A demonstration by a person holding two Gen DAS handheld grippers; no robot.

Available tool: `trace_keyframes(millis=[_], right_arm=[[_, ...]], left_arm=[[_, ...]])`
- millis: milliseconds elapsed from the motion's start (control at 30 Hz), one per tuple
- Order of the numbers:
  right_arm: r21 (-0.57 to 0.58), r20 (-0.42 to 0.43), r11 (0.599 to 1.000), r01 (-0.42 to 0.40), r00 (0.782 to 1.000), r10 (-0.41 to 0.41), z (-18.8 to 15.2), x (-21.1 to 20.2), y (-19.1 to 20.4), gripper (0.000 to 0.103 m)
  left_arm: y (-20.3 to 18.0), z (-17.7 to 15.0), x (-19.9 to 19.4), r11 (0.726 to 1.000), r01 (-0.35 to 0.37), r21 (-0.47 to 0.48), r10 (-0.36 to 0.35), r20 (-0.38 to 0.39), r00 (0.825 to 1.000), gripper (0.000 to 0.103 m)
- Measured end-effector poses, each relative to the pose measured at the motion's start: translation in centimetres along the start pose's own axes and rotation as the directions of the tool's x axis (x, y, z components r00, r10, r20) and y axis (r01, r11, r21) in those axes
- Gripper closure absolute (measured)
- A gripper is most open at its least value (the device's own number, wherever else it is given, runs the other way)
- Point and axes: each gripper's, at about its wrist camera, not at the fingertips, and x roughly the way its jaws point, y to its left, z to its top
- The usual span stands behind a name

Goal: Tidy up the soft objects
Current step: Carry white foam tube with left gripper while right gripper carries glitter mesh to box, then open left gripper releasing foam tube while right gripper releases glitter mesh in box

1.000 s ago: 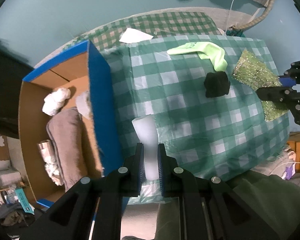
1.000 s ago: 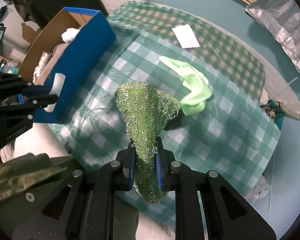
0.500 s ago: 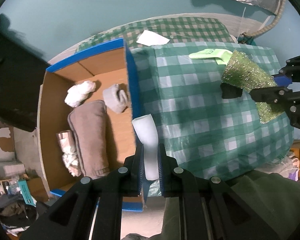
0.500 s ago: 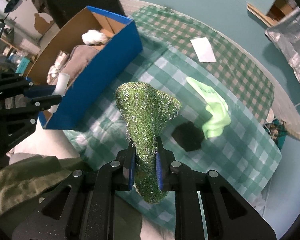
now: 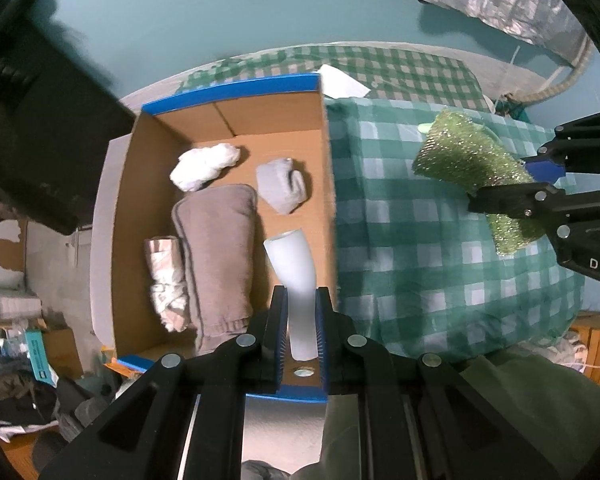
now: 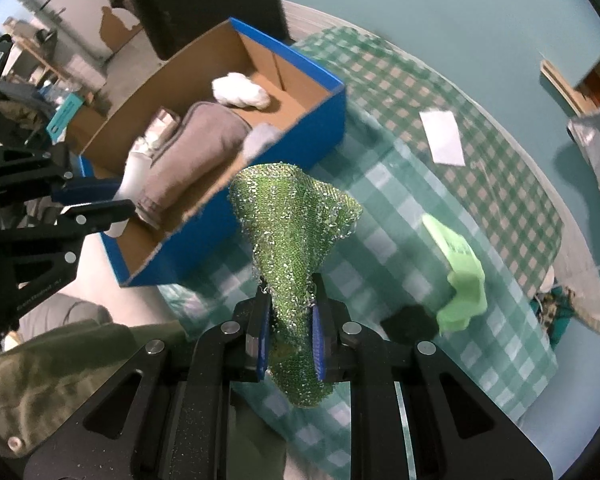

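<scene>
The left gripper [image 5: 302,320] is clamped on a white foam tube [image 5: 294,276] over the blue box [image 5: 236,88], which holds a brown towel [image 5: 216,256]; the right gripper [image 6: 288,332], at 3 o'clock, is clamped on green mesh [image 6: 292,236].

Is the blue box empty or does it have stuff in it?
Not empty: the blue box holds a brown towel and other soft bundles.

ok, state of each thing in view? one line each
Left gripper: shut on pale foam tube, above box.
Right gripper: shut on sparkly green cloth, lifted.
Blue cardboard box: open, partly filled.
Brown folded towel: inside box.
Lime green sock: on table, crumpled.
</scene>
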Motion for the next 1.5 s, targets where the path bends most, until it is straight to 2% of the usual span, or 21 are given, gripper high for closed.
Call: trace_keyframes(millis=[633, 900, 1233, 1500], right_arm=[[-0.156, -0.02, 0.988, -0.017, 1.0, 0.014, 6.6, 1.8, 4.9, 0.087], [-0.191, -0.042, 0.981, -0.024, 0.999, 0.017, 9.3, 3.6, 6.7, 0.087], [-0.204, -0.065, 0.978, -0.045, 0.997, 0.033, 12.3, 5.6, 9.1, 0.087], [-0.172, -0.091, 0.983, -0.059, 0.995, 0.044, 14.0, 7.8, 9.7, 0.087]], left_arm=[[5.9, -1.0, 0.4, 0.991, -0.023, -0.135, 0.021, -0.01, 1.0, 0.09], [8.9, -1.7, 1.7, 0.976, -0.027, -0.218, 0.019, -0.039, 0.999, 0.09], [12.5, -2.0, 3.9, 0.948, -0.053, -0.313, 0.03, -0.077, 0.997, 0.09], [14.7, -2.1, 5.5, 0.933, -0.077, -0.352, 0.046, -0.096, 0.994, 0.089]])
